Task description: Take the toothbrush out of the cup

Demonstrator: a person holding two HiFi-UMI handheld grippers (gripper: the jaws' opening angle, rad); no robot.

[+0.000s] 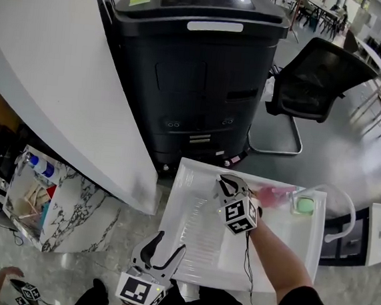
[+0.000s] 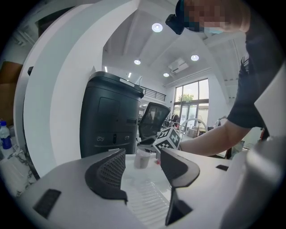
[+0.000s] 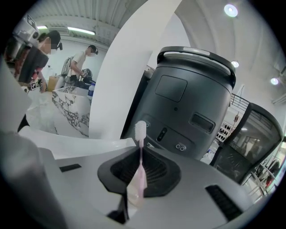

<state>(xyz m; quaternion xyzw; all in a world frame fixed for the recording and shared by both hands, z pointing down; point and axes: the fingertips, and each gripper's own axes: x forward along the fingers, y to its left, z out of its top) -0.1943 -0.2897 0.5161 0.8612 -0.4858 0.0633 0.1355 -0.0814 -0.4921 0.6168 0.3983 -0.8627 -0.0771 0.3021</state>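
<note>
A toothbrush (image 3: pixel 139 169) with a pink handle and white bristles stands upright between the pads of my right gripper (image 3: pixel 140 154), which is shut on its handle. In the head view that right gripper (image 1: pixel 229 184) hovers over the far part of the white ribbed basin (image 1: pixel 172 204). The pale cup (image 2: pixel 142 158) stands on the basin, just left of the right gripper's marker cube (image 2: pixel 167 139). In the head view the right gripper hides the cup. My left gripper (image 1: pixel 170 242) is near the basin's front edge. Its jaws stand open with nothing between them in the left gripper view (image 2: pixel 143 172).
A big black machine (image 1: pixel 198 69) stands behind the basin, with a black chair (image 1: pixel 318 77) to its right. A curved white wall (image 1: pixel 56 82) and a marble-patterned stand (image 1: pixel 71 211) are at the left. A pink object (image 1: pixel 275 195) and a green one (image 1: pixel 304 205) lie at the basin's far right.
</note>
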